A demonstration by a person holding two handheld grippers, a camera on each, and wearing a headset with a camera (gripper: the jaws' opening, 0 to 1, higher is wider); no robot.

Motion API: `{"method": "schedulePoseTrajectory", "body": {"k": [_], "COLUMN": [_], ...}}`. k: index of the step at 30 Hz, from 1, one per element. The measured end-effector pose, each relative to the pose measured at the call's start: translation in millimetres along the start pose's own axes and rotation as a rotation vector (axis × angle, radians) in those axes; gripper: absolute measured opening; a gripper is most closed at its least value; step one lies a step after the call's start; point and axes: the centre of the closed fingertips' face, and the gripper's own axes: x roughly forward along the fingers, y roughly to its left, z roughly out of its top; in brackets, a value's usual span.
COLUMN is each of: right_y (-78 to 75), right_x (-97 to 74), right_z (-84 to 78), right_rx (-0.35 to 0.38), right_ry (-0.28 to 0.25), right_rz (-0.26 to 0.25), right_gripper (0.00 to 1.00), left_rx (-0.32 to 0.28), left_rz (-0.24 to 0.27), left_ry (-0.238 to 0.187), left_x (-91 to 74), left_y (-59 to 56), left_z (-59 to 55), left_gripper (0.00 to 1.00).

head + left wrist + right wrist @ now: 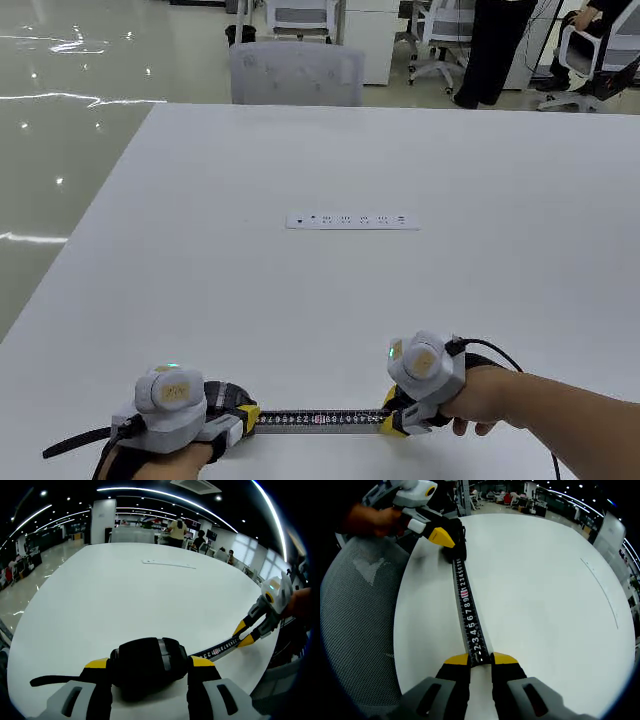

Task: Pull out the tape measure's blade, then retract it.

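The black tape measure case (145, 665) sits between the yellow-tipped jaws of my left gripper (146, 664), which is shut on it near the table's front edge. In the head view the case (228, 402) is at the lower left with the left gripper (245, 416) around it. The dark blade (318, 419) with white numerals runs right along the table to my right gripper (392, 422). In the right gripper view the blade (468, 611) stretches from the case (454, 541) to my right gripper (480, 659), shut on the blade's end.
A white power strip (352, 221) lies flat at the middle of the white table (300, 300). A grey mesh chair (297, 72) stands at the far edge, another chair (357, 610) beside the near edge. People and office chairs are farther back.
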Motion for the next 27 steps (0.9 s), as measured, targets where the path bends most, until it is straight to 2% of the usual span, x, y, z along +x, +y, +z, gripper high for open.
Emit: {"method": "schedulePoseTrajectory", "body": {"k": [27], "right_y": [0.7], "right_x": [5.4], "right_z": [10.0], "right_rx": [0.006], "right_ry": [-0.015], "right_rz": [-0.009], "right_gripper": [0.14], "left_rx": [-0.012], "left_rz": [-0.001], "left_ry": [-0.002], "left_x": [0.7], "left_y": [0.3], "left_z": [1.4], "left_gripper": [0.57]}}
